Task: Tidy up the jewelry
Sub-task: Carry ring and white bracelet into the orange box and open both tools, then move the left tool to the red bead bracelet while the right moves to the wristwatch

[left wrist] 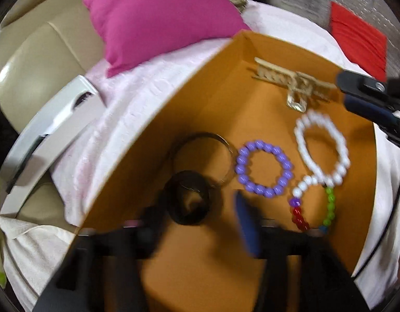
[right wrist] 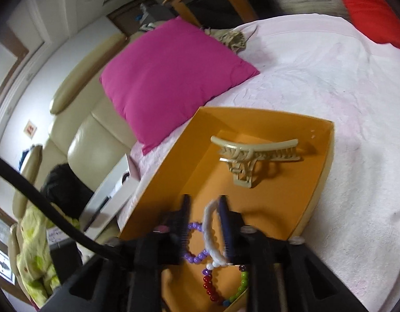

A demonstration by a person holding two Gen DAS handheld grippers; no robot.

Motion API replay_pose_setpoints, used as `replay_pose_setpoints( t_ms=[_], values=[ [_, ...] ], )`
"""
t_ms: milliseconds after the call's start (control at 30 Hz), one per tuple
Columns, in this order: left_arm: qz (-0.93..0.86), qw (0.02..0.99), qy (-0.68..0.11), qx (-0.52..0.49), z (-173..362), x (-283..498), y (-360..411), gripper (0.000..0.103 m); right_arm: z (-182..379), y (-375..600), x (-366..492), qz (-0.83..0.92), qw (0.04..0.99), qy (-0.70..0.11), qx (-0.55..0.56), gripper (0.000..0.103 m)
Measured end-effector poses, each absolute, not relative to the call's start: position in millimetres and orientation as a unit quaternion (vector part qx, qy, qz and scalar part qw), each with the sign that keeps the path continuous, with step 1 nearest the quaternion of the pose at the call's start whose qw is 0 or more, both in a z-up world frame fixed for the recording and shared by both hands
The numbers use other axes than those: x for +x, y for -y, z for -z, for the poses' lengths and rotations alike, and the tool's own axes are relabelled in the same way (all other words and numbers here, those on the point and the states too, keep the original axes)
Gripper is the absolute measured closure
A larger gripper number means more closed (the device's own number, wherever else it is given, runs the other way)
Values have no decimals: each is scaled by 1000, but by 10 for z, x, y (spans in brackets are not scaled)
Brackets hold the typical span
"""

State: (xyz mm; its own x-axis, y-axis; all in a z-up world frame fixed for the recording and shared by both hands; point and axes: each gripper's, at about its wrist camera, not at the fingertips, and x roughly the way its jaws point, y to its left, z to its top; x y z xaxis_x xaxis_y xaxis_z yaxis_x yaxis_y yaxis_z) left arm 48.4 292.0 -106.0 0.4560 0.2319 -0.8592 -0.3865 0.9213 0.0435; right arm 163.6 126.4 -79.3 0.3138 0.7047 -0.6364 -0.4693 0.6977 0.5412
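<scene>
Pink bedspread (right wrist: 317,78), orange box (right wrist: 326,156) – bracelets (beaded) (left wrist: 263,169), walls close

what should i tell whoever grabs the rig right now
Left gripper: fingers open above the orange box, holding nothing; a black ring-shaped piece lies just ahead of it.
Right gripper: open, fingers either side of the white bead bracelet; whether it touches is unclear.
Already in the box: beige hair claw, purple bead bracelet, white bracelet, multicolour bead strand, thin bangle.
Left: nothing seen outside the box; perhaps only tidying the layout.
</scene>
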Motion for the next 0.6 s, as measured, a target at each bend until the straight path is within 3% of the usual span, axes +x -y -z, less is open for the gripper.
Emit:
replay_pose_setpoints(
  t_ms=[600],
  values=[
    [-217,901,-375,-19,549,571,-2373,34,405,-296,1433,-307,847,-415,129,67]
  ],
)
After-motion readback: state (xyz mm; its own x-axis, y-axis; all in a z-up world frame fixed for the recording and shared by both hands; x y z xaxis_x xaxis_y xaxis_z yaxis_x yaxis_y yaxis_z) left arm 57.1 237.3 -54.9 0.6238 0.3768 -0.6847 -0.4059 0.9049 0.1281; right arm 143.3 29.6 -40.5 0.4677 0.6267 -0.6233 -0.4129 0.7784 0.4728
